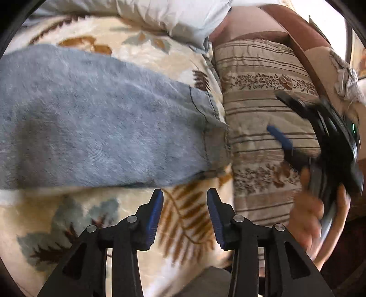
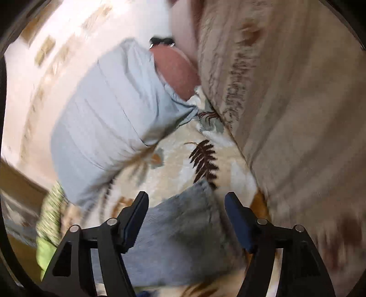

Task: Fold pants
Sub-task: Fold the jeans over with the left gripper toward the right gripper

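Note:
Light blue denim pants (image 1: 103,128) lie flat on a cream blanket (image 1: 183,228) printed with fern leaves. In the left wrist view my left gripper (image 1: 185,198) hangs open over bare blanket just in front of the pants' near edge, with nothing between its blue pads. My right gripper (image 1: 274,112), held in a hand (image 1: 315,210), shows blurred at the right over a striped cushion. In the right wrist view my right gripper (image 2: 186,201) stands wide open above a corner of the pants (image 2: 183,235). Its pads do not touch the cloth.
A pale blue pillow (image 1: 173,16) (image 2: 109,128) lies at the head of the bed. A beige striped quilted cushion (image 1: 263,91) (image 2: 297,114) sits beside the pants. A green patterned cloth (image 2: 48,228) hangs at the bed's left edge.

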Demonstrator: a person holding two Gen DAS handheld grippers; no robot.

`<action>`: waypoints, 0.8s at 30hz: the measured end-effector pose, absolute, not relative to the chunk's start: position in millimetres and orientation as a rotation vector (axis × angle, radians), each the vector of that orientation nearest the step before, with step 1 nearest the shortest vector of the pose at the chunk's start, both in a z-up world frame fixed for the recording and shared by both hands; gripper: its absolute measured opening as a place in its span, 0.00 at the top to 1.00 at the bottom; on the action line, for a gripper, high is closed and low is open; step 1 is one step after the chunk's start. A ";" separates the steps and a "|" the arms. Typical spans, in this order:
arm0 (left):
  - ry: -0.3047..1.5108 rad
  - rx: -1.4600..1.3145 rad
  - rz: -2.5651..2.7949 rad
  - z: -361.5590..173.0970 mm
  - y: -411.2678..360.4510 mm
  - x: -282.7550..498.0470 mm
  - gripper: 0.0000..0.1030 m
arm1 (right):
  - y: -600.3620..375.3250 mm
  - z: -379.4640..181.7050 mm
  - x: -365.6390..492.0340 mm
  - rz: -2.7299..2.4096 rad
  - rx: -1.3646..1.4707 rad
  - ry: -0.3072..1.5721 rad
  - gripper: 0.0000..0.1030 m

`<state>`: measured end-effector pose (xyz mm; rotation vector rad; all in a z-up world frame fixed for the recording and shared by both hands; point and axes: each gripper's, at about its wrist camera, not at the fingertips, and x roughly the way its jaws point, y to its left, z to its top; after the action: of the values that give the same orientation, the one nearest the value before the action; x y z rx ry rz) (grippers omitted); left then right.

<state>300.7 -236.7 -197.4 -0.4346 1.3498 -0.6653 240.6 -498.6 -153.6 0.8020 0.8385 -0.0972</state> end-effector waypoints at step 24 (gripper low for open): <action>1.464 -0.960 -0.309 -274.2 -233.4 334.5 0.70 | -490.6 -216.8 220.2 -0.065 0.881 0.901 0.26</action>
<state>334.5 -233.4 -274.2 -0.9601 1.4637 -0.3086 220.2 -490.6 -216.8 0.8809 0.9009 -0.0648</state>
